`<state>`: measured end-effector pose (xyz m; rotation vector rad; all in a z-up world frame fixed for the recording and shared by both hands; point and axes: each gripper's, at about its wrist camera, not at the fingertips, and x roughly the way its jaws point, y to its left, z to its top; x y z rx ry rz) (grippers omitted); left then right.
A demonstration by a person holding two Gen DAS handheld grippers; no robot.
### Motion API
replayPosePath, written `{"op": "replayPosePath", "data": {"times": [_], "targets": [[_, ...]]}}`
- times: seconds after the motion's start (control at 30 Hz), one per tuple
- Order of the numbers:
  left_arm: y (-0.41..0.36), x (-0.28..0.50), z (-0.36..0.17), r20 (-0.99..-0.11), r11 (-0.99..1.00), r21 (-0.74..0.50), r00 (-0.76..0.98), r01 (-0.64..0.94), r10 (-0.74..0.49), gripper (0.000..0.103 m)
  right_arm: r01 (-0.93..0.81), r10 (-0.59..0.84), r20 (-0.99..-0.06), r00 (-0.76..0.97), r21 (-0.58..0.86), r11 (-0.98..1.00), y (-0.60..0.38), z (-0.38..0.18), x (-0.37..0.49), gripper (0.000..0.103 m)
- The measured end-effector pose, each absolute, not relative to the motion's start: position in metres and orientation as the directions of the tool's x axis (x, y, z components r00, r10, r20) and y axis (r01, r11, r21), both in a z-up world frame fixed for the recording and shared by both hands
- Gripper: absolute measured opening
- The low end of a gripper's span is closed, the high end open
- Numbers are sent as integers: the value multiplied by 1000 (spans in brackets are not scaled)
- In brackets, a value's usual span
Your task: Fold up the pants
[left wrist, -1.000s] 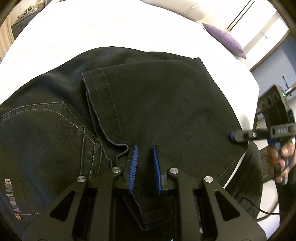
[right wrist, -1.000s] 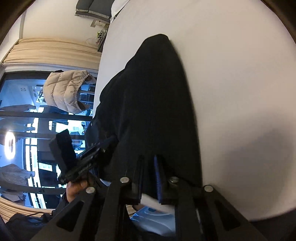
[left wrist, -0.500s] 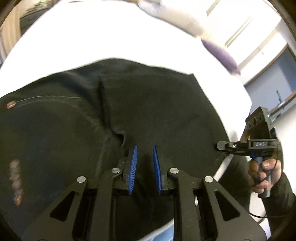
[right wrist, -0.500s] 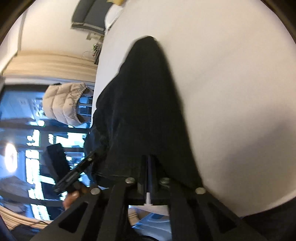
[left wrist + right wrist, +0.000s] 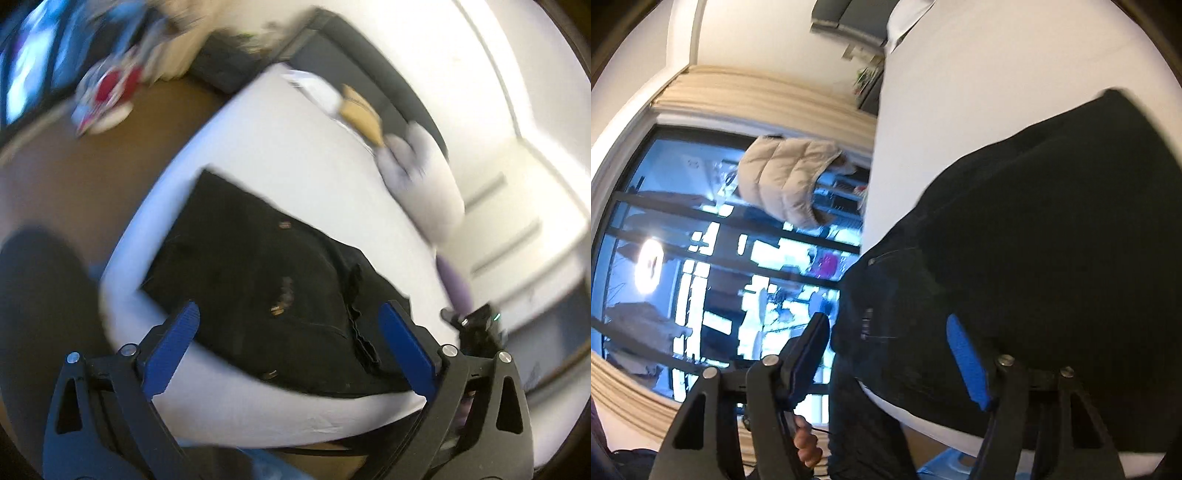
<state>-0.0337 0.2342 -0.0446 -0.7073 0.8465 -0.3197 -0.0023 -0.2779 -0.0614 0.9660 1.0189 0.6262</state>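
Note:
The black pants (image 5: 273, 284) lie folded on the white bed (image 5: 280, 162), near its front edge. My left gripper (image 5: 291, 350) is wide open and empty, drawn back above the pants and apart from them. In the right wrist view the pants (image 5: 1052, 258) fill the right side. My right gripper (image 5: 890, 362) is wide open and empty at the edge of the pants. The right gripper also shows at the far right of the left wrist view (image 5: 476, 325).
Pillows (image 5: 421, 173) and a tan object (image 5: 360, 114) lie at the bed's far end. Brown floor (image 5: 92, 173) lies left of the bed. A beige puffer jacket (image 5: 786, 181) hangs by a large window (image 5: 665, 258).
Both grippers have opened wide and let go of the pants. The left gripper has pulled back and up, so the whole folded pants now show on the bed.

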Motion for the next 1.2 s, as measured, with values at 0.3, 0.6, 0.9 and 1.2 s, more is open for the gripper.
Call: {"op": "replayPosePath", "data": {"times": [0.3, 0.6, 0.9, 1.2], "targets": [[275, -27, -99, -514, 522, -831, 622, -191, -591, 99, -19, 853, -401, 334, 902, 432, -231, -66, 34, 66], [275, -7, -139, -472, 419, -874, 638, -247, -608, 99, 5, 857, -385, 343, 913, 408, -236, -72, 30, 66], [277, 10, -156, -363, 272, -931, 651, -242, -666, 69, 30, 863, -364, 350, 925, 378, -235, -76, 34, 66], [282, 12, -160, -335, 223, -942, 653, -252, -679, 28, 48, 852, -409, 325, 907, 417, -235, -69, 56, 66]]}}
